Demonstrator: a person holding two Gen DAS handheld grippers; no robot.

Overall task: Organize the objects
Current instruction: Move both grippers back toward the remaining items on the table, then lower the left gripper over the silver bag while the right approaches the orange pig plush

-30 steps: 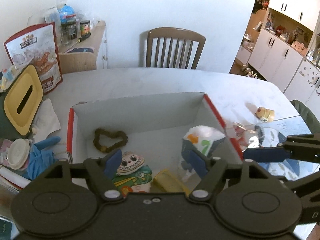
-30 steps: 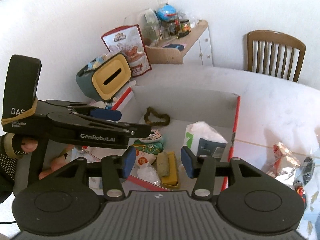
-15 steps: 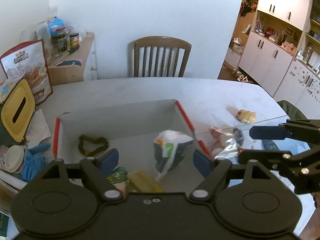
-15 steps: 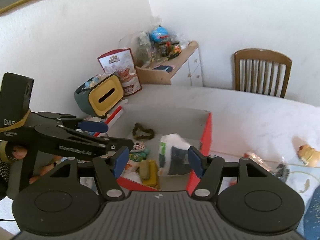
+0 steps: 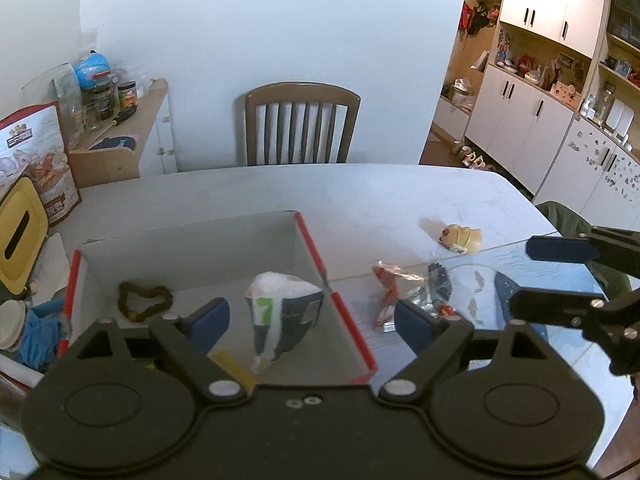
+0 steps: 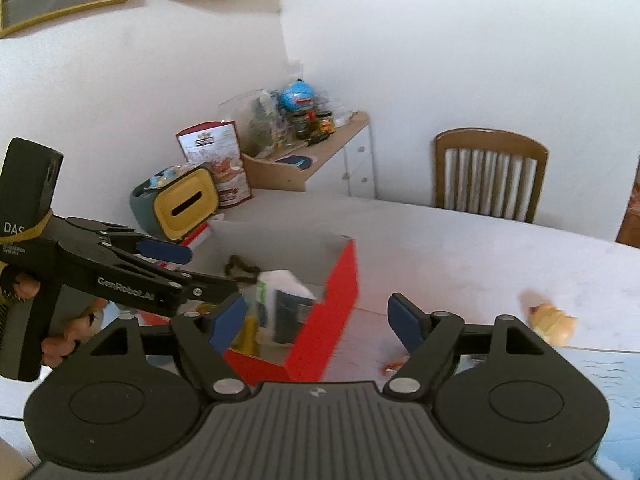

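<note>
A red-edged cardboard box [image 5: 312,240] [image 6: 340,292] sits on the white table and holds a white and dark blue packet [image 5: 280,316] [image 6: 284,300], a brown bead loop [image 5: 142,302] and a yellow item [image 5: 232,364]. To its right lie a clear wrapper with a red snack [image 5: 390,296], a dark small object [image 5: 440,284] and a yellow duck toy [image 5: 460,236] [image 6: 552,320]. My left gripper [image 5: 312,320] [image 6: 176,264] hangs open and empty above the box's near right corner. My right gripper [image 6: 316,320] [image 5: 552,276] is open and empty, right of the box.
A yellow-lidded tissue box [image 5: 18,236] [image 6: 188,208], a snack bag [image 5: 36,160], a blue glove [image 5: 40,328] and a white lid [image 5: 8,324] crowd the table's left side. A wooden chair [image 5: 300,128] stands behind. A blue fish-print mat [image 5: 500,280] covers the near right.
Both grippers have lifted and pulled back from the box and swung to the right. The left one now shows the wrapper and duck toy. Both stayed open.
</note>
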